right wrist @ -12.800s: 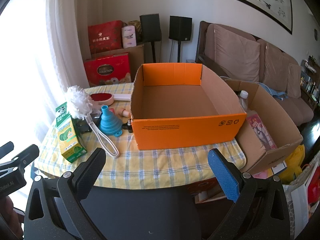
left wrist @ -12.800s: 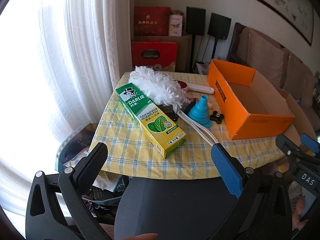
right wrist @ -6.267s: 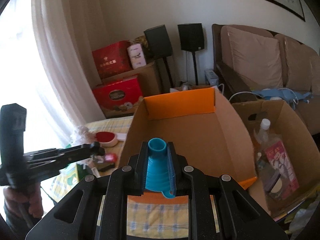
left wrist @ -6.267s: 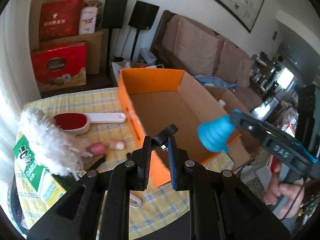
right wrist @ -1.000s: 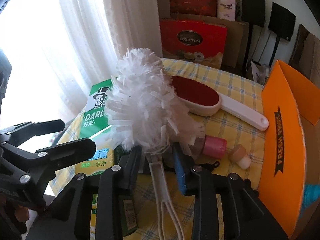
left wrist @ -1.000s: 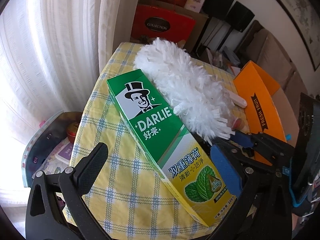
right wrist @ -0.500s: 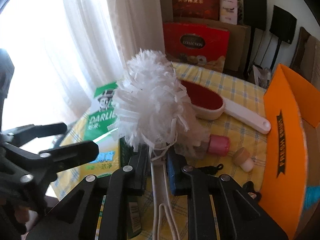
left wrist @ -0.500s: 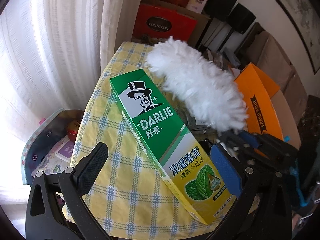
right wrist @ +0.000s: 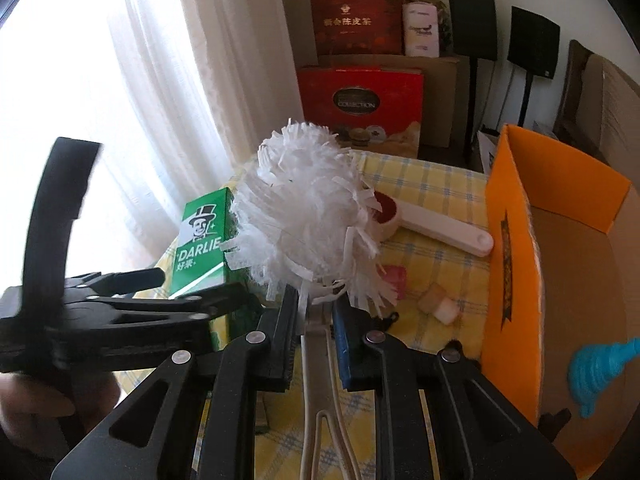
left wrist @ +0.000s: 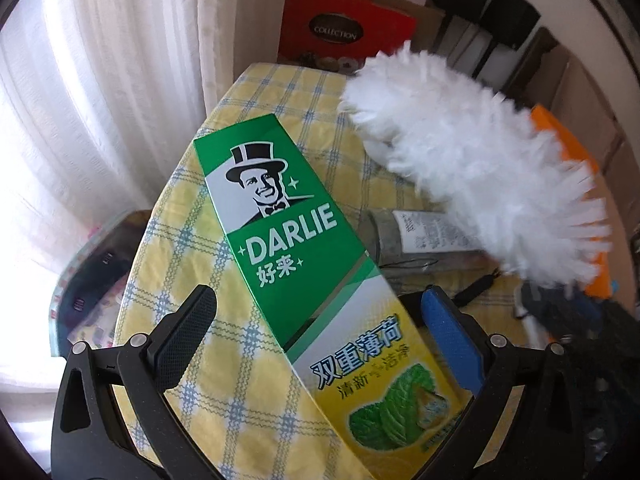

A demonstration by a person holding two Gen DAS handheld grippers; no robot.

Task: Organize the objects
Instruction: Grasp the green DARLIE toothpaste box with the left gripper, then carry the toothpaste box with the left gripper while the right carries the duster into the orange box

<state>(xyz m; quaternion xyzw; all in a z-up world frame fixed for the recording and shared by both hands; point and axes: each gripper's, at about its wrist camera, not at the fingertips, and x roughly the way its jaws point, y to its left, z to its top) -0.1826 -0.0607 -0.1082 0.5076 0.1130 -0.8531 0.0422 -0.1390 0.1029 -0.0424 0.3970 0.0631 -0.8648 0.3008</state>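
Observation:
My right gripper is shut on the handle of a white fluffy duster and holds it lifted above the table; the duster also shows in the left wrist view. My left gripper is open, its fingers either side of a green and yellow Darlie toothpaste box lying on the yellow checked tablecloth. The box also shows in the right wrist view. An orange cardboard box stands at the right with a blue funnel inside.
A red lint brush with a white handle, a pink cap, a small cork-topped bottle and a grey tube lie on the table. White curtains hang at the left. Red gift boxes stand behind.
My right gripper has closed on the duster handle and lifted the duster up and to the right, uncovering the grey tube. My left gripper has come closer around the toothpaste box.

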